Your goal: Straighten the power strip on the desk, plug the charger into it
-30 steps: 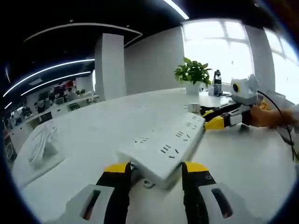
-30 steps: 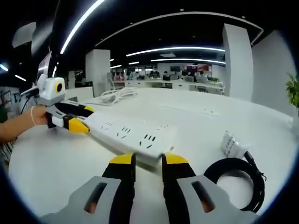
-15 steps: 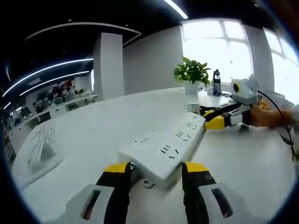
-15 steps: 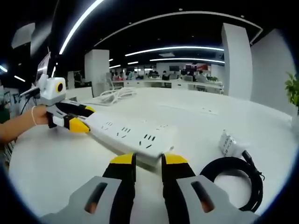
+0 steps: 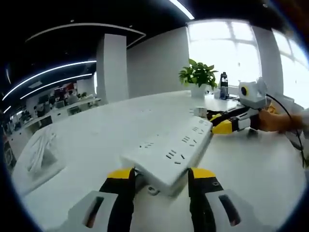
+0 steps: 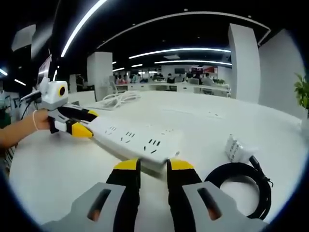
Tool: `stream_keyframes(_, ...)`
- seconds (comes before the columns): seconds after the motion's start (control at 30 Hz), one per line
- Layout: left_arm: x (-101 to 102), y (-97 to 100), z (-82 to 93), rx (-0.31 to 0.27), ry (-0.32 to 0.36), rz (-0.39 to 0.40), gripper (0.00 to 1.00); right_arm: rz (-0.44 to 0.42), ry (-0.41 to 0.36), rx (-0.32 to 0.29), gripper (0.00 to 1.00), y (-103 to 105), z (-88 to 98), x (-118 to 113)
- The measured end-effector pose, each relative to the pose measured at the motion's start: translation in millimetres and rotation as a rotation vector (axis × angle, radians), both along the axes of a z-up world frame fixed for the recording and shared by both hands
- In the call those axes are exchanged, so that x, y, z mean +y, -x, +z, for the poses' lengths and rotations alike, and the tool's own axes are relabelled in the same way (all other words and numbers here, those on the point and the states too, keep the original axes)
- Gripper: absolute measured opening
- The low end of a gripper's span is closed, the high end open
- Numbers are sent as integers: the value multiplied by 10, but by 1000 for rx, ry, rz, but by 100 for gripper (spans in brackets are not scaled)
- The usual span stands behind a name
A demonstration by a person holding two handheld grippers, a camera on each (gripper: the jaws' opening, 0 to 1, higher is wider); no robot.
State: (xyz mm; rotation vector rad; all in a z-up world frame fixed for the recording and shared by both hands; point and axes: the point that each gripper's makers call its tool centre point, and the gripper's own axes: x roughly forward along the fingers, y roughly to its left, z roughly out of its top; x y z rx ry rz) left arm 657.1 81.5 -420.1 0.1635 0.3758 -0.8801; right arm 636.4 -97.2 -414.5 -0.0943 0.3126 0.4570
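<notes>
A white power strip (image 5: pixel 171 147) lies on the white desk (image 5: pixel 96 130), running from my left gripper (image 5: pixel 161 178) away to the right. Its near end sits between the left jaws, which press its two sides. The right gripper (image 5: pixel 223 122) meets the strip's far end. In the right gripper view, a corner of the power strip (image 6: pixel 137 137) sits in the narrow gap of the right gripper (image 6: pixel 153 166), while the left gripper (image 6: pixel 79 122) holds the other end. The white charger (image 6: pixel 237 148) lies to the right with its black coiled cable (image 6: pixel 241 186).
A potted plant (image 5: pixel 199 75) and a dark bottle (image 5: pixel 224 86) stand at the desk's far edge by the window. A bundle of white cables (image 5: pixel 41 147) lies at the left. A person's hand (image 6: pixel 19 128) carries the left gripper.
</notes>
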Motion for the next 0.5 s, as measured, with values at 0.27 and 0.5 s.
stream_keyframes(0.27,-6,-19,0,-1,3,-5,44,-4,-2,0,20,-3,0,-5)
stream_keyframes(0.5,-6,-21,1,0,5,-1,44,-4,0,0,20,-1,-1,-5)
